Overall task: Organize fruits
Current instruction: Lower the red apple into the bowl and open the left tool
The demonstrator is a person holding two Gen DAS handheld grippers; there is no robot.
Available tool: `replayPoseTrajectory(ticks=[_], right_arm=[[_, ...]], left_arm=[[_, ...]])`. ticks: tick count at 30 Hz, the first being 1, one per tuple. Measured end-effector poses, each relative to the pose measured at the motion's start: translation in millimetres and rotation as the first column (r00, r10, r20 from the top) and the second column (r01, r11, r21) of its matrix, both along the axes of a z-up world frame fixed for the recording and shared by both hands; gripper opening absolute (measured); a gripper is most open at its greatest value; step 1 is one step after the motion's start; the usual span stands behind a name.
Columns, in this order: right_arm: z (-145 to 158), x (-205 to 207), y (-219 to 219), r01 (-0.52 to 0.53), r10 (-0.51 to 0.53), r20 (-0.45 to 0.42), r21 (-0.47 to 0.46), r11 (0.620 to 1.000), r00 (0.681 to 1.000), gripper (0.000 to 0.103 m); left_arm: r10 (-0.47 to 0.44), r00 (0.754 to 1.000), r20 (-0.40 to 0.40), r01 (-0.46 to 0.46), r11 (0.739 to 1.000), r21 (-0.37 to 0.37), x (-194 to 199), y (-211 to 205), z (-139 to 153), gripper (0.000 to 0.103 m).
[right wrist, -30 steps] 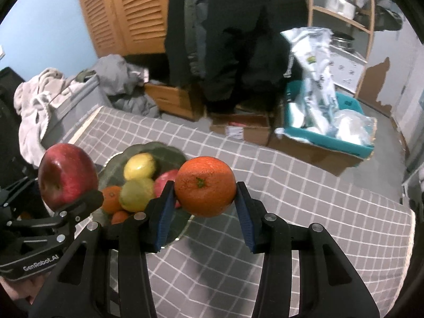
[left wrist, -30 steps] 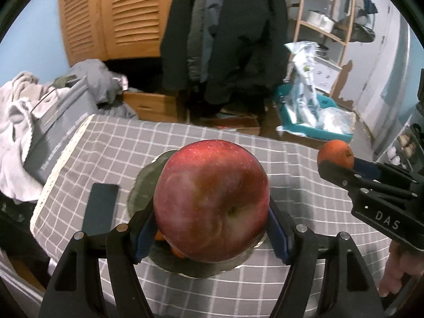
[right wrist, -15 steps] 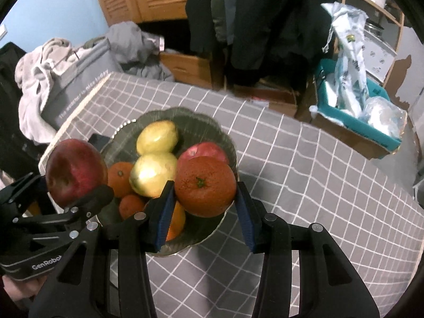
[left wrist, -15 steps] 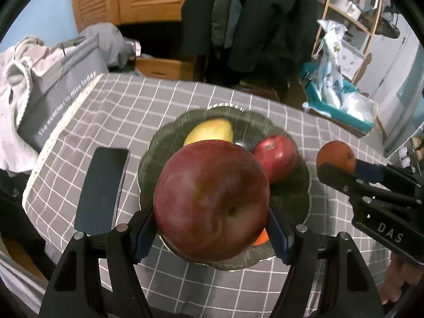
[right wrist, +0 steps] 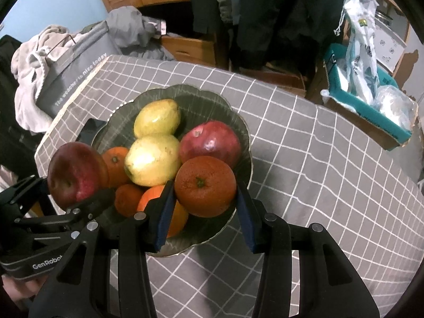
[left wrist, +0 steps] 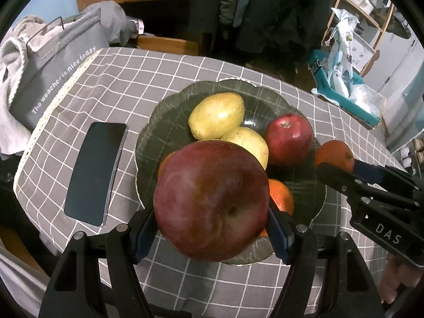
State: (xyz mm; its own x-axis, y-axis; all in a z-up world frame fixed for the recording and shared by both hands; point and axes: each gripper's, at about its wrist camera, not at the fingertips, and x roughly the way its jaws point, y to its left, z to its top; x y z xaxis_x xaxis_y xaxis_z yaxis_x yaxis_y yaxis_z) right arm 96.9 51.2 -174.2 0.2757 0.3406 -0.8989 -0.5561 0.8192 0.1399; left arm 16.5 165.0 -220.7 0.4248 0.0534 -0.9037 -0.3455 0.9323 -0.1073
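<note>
Left wrist view: rides the left gripper (left wrist: pixel 212 228), looks steeply down along its fingers, close over the fruit bowl (left wrist: pixel 148 137).
Right wrist view: rides the right gripper (right wrist: pixel 205 204), same steep downward tilt, close over the bowl's near rim.
Facing: both toward the far table edge and hanging coats (left wrist: pixel 259 8).
Shared: bowl, checked tablecloth (right wrist: pixel 318 159), grey bag (left wrist: pixel 53 74); each view catches the other gripper at its edge.

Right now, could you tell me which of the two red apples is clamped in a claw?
The darker red apple, gripped in the left claw above the plate's near edge; the other red apple lies loose on the plate.
</note>
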Motion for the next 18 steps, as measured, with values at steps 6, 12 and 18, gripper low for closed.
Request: replayPoseTrajectory(ticks=[6, 12, 18], right_arm=[[-7.2, 2.0, -0.7, 0.006, -0.006, -0.027, 0.011, 1.000, 1.000, 0.044], [-7.8, 6.1, -1.1, 0.011, -0.010, -0.047, 0.033, 0.999, 0.999, 0.045], [-11.8, 6.2, 2.5, 0.002, -0.001, -0.056, 0.024, 1.000, 0.998, 0.045]], left_arm=[[-0.013, 0.999, -0.044, 0.013, 1.000, -0.003, 2.9, -3.3, -8.1, 0.074], [-0.010, 0.995, -0.102, 0.009, 1.000, -0.006, 5.3, -3.5, -18.4, 0.074], [0.009, 0.997, -0.072, -0.011, 0.999, -0.030, 1.5, 1.3, -12.2, 0.079]])
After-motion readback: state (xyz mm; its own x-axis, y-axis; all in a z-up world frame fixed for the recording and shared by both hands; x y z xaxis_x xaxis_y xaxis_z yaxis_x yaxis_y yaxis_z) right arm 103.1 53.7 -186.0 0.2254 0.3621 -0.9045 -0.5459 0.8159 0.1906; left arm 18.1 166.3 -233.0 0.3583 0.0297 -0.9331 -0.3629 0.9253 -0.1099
